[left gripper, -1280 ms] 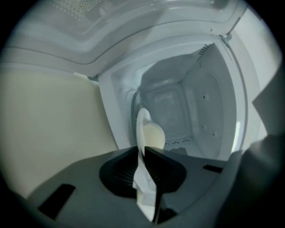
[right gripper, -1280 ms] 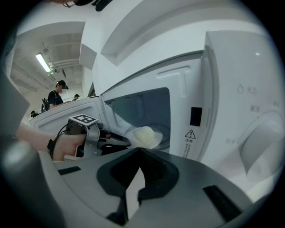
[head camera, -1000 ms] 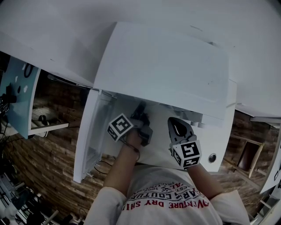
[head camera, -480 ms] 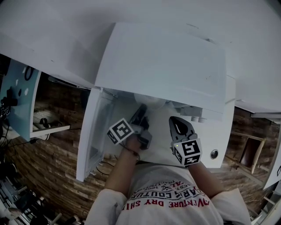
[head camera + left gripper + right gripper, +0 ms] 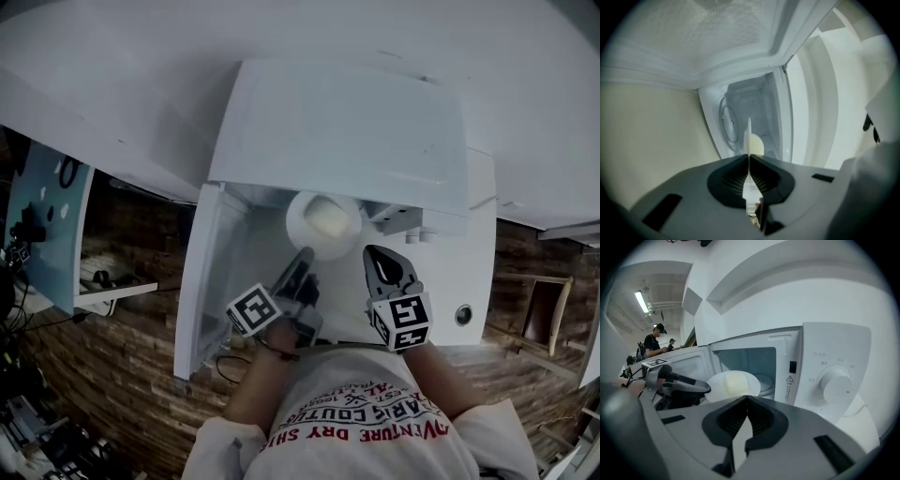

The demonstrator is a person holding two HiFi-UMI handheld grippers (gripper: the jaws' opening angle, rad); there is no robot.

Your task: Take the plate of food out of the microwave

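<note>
White microwave (image 5: 337, 122), countertop type, door (image 5: 202, 281) swung fully open to the left; control knob (image 5: 836, 385) on the right-hand panel, glass turntable (image 5: 726, 124) bare inside the cavity. White round plate (image 5: 295, 220), carrying one pale yellow block of food (image 5: 326, 217), kind not determinable; the plate is level in the air at the mouth of the cavity, apparently clear of the turntable and largely forward of the opening. Left gripper (image 5: 306, 255): jaws clenched on the near-left rim of the plate, the rim seen edge-on between the pads in the left gripper view, so this gripper alone bears the load. Right gripper (image 5: 373, 253): jaws pressed together with nothing between them, held just right of the plate and in front of the control panel, not touching either. Status of task, as judged: door opened, plate gripped and lifted, withdrawal mostly accomplished. Outstanding: bring the plate fully clear of the opening and set it down somewhere; no landing spot is visible. Hazard noted: a single-sided grip on a thin rim could let the plate tip and the food slide.
</note>
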